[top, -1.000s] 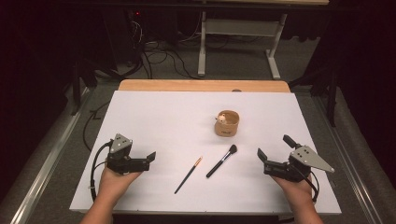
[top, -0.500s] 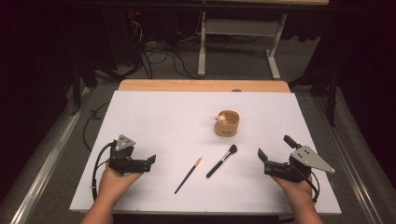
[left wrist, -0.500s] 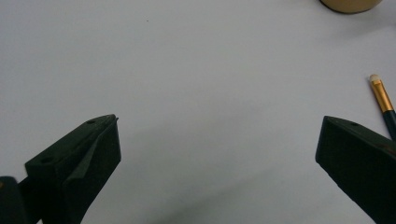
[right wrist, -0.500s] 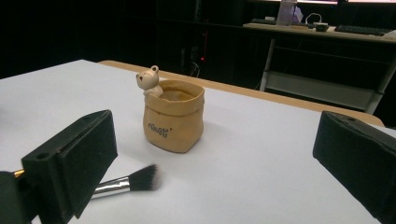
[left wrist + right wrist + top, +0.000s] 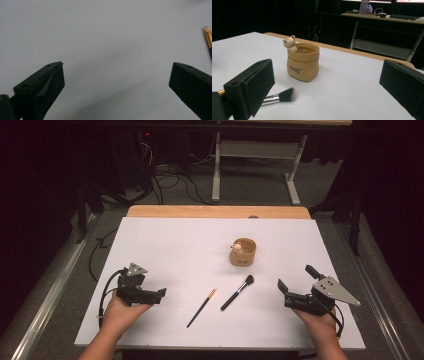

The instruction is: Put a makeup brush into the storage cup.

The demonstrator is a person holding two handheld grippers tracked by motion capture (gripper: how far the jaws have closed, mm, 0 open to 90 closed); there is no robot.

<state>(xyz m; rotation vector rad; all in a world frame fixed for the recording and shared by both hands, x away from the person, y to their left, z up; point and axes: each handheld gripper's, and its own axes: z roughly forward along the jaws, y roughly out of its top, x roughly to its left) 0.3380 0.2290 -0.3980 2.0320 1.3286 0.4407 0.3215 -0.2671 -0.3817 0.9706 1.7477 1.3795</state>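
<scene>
A: Where are the brushes lying at this moment?

B: The thin brush (image 5: 202,307) and the fluffy brush (image 5: 237,292) are lying flat near the front middle of the white bench (image 5: 165,245), side by side but apart, both slanting the same way with heads pointing away. The bear cup (image 5: 243,252) is standing upright just beyond the fluffy brush, mouth open upward, so I judge it is waiting to receive them.

A: And what are the hands doing?

B: The left gripper (image 5: 159,294) is resting low on the bench, released and grasping nothing, pointing toward the thin brush. The right gripper (image 5: 295,279) is sitting at the other side, jaws spread wide and empty, facing the cup and the fluffy brush's bristles.

A: Why flanking like that?

B: Probably each hand is taking its nearer brush.
</scene>
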